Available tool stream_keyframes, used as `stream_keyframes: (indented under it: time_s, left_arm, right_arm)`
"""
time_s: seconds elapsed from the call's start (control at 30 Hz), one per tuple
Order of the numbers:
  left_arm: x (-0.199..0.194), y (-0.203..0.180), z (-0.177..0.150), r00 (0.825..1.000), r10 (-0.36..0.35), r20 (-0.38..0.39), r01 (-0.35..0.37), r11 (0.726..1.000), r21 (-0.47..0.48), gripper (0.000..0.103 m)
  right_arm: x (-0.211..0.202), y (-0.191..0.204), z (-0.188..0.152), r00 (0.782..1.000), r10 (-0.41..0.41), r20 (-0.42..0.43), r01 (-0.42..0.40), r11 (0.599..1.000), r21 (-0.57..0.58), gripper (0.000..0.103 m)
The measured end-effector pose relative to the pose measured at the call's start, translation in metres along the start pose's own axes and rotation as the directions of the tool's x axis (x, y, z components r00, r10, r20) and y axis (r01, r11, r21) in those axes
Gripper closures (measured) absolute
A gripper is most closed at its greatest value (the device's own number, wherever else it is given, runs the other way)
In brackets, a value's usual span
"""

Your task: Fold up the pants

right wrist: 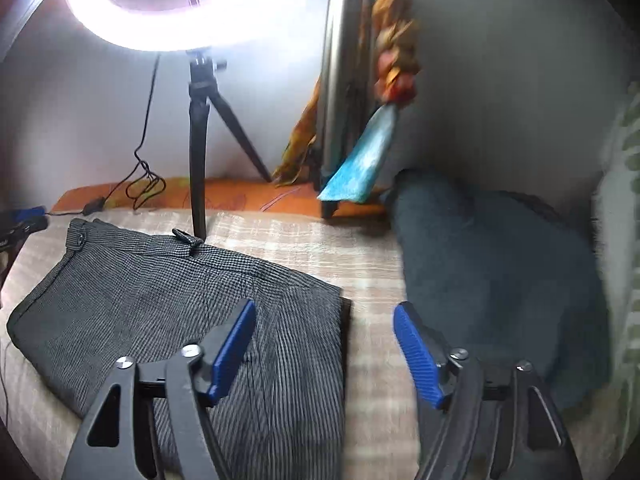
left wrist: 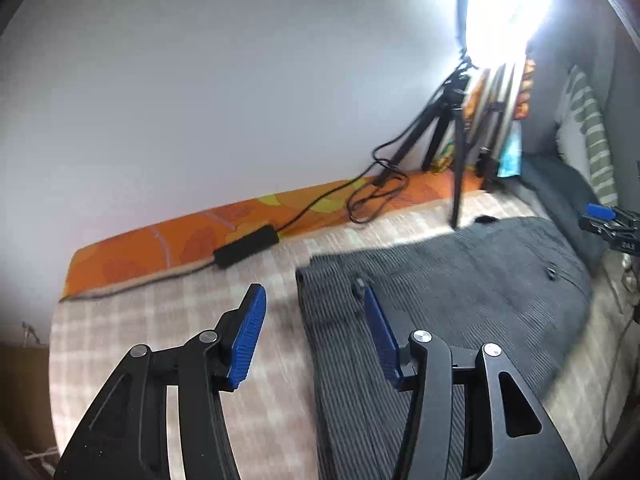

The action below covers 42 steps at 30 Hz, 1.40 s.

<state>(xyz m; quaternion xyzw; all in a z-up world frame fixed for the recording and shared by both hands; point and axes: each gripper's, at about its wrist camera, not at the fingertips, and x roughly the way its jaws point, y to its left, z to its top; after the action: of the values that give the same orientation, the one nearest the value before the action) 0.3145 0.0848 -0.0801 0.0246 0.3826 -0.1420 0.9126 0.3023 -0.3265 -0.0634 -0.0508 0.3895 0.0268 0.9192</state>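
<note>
Dark grey finely checked pants (left wrist: 448,280) lie folded flat on the plaid bed cover (left wrist: 160,320). My left gripper (left wrist: 314,304) is open and empty, above the pants' left edge, one finger over the cloth. In the right wrist view the pants (right wrist: 160,280) lie at the left with waistband and belt loop at the far side. My right gripper (right wrist: 324,318) is open and empty, straddling the pants' right edge. The right gripper also shows at the far right of the left wrist view (left wrist: 608,220).
A ring light on a black tripod (right wrist: 198,140) stands on the bed beyond the pants, with its cable and black adapter (left wrist: 246,246) along the orange sheet by the wall. A dark blue cloth (right wrist: 500,260) lies at the right. A striped pillow (left wrist: 592,136) is behind.
</note>
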Motion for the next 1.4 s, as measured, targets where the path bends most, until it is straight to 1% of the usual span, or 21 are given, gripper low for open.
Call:
stream_keyframes:
  time_s: [0.1,0.13,0.2,0.23,0.27,0.37,0.43,0.57,0.7,0.83,0.93,0.97,1.03,1.07,1.1,1.17,1.23,1.27,1.3,1.33,1.4]
  left_arm:
    - [-0.026,-0.004,-0.017,0.999,-0.051,0.010,0.051,0.998,-0.028,0.053]
    - [-0.036,-0.006,-0.024,0.998,-0.064,0.009,0.064,0.997,-0.030,0.051]
    - [-0.054,-0.008,-0.037,0.996,-0.093,0.002,0.093,0.995,-0.021,0.044]
    - [-0.059,-0.012,-0.043,0.995,-0.105,-0.003,0.105,0.994,-0.015,0.040]
    - [-0.063,-0.015,-0.048,0.993,-0.115,-0.007,0.115,0.993,-0.012,0.039]
    - [-0.075,-0.021,-0.065,0.987,-0.157,-0.030,0.156,0.987,-0.034,0.037]
    - [-0.080,-0.025,-0.075,0.984,-0.173,-0.043,0.171,0.983,-0.060,0.036]
    - [-0.085,-0.033,-0.096,0.978,-0.206,-0.047,0.199,0.973,-0.114,0.036]
    - [-0.082,-0.045,-0.112,0.971,-0.226,-0.078,0.214,0.967,-0.136,0.036]
    - [-0.076,-0.053,-0.123,0.966,-0.246,-0.082,0.227,0.955,-0.193,0.036]
    - [-0.062,-0.062,-0.130,0.970,-0.223,-0.097,0.198,0.954,-0.223,0.036]
    - [-0.056,-0.064,-0.131,0.971,-0.215,-0.101,0.186,0.953,-0.238,0.036]
    - [-0.048,-0.064,-0.135,0.975,-0.205,-0.087,0.173,0.943,-0.283,0.036]
    - [-0.044,-0.061,-0.135,0.976,-0.204,-0.080,0.170,0.934,-0.313,0.036]
    - [-0.039,-0.057,-0.136,0.977,-0.200,-0.074,0.163,0.924,-0.347,0.036]
    - [-0.035,-0.049,-0.136,0.984,-0.169,-0.055,0.135,0.911,-0.390,0.036]
    - [-0.028,-0.042,-0.138,0.984,-0.176,-0.030,0.145,0.886,-0.439,0.036]
    - [-0.025,-0.041,-0.139,0.983,-0.179,-0.028,0.148,0.881,-0.449,0.036]
    - [-0.022,-0.042,-0.140,0.984,-0.177,-0.023,0.148,0.882,-0.448,0.036]
    - [-0.022,-0.043,-0.139,0.986,-0.167,-0.013,0.145,0.888,-0.437,0.036]
    - [-0.020,-0.047,-0.134,0.986,-0.164,-0.020,0.142,0.902,-0.407,0.036]
  right_arm:
    - [-0.028,0.006,-0.012,0.998,0.066,0.012,-0.066,0.998,0.017,0.028]
    - [-0.039,0.009,-0.016,0.996,0.090,0.018,-0.090,0.996,0.021,0.028]
    - [-0.056,0.015,-0.023,0.992,0.126,0.024,-0.126,0.992,0.028,0.028]
    - [-0.064,0.020,-0.027,0.988,0.149,0.029,-0.150,0.988,0.034,0.028]
    - [-0.073,0.023,-0.031,0.984,0.176,0.034,-0.178,0.983,0.044,0.027]
    - [-0.088,0.035,-0.046,0.971,0.236,0.033,-0.238,0.968,0.080,0.020]
    - [-0.093,0.042,-0.059,0.965,0.262,0.023,-0.263,0.960,0.097,0.020]
    - [-0.088,0.059,-0.077,0.955,0.295,-0.033,-0.290,0.951,0.110,0.020]
    - [-0.078,0.073,-0.087,0.947,0.315,-0.060,-0.307,0.945,0.108,0.020]
    - [-0.062,0.078,-0.102,0.938,0.338,-0.074,-0.322,0.931,0.171,0.020]
    - [-0.042,0.076,-0.112,0.923,0.371,-0.101,-0.338,0.907,0.250,0.020]
    - [-0.034,0.075,-0.115,0.914,0.388,-0.117,-0.345,0.896,0.278,0.020]
    - [-0.018,0.076,-0.119,0.896,0.419,-0.145,-0.361,0.879,0.311,0.020]
    - [-0.013,0.076,-0.119,0.893,0.423,-0.152,-0.361,0.877,0.318,0.020]
    - [-0.008,0.076,-0.119,0.891,0.427,-0.154,-0.363,0.874,0.323,0.020]
    - [-0.001,0.078,-0.117,0.889,0.430,-0.157,-0.364,0.873,0.326,0.020]
    - [0.005,0.081,-0.115,0.888,0.434,-0.151,-0.373,0.873,0.316,0.020]
    - [0.008,0.084,-0.114,0.889,0.433,-0.148,-0.375,0.875,0.306,0.020]
    - [0.011,0.087,-0.113,0.891,0.430,-0.145,-0.376,0.878,0.296,0.019]
    - [0.012,0.089,-0.111,0.897,0.422,-0.132,-0.373,0.883,0.284,0.019]
    - [0.017,0.094,-0.107,0.899,0.422,-0.114,-0.380,0.883,0.274,0.018]
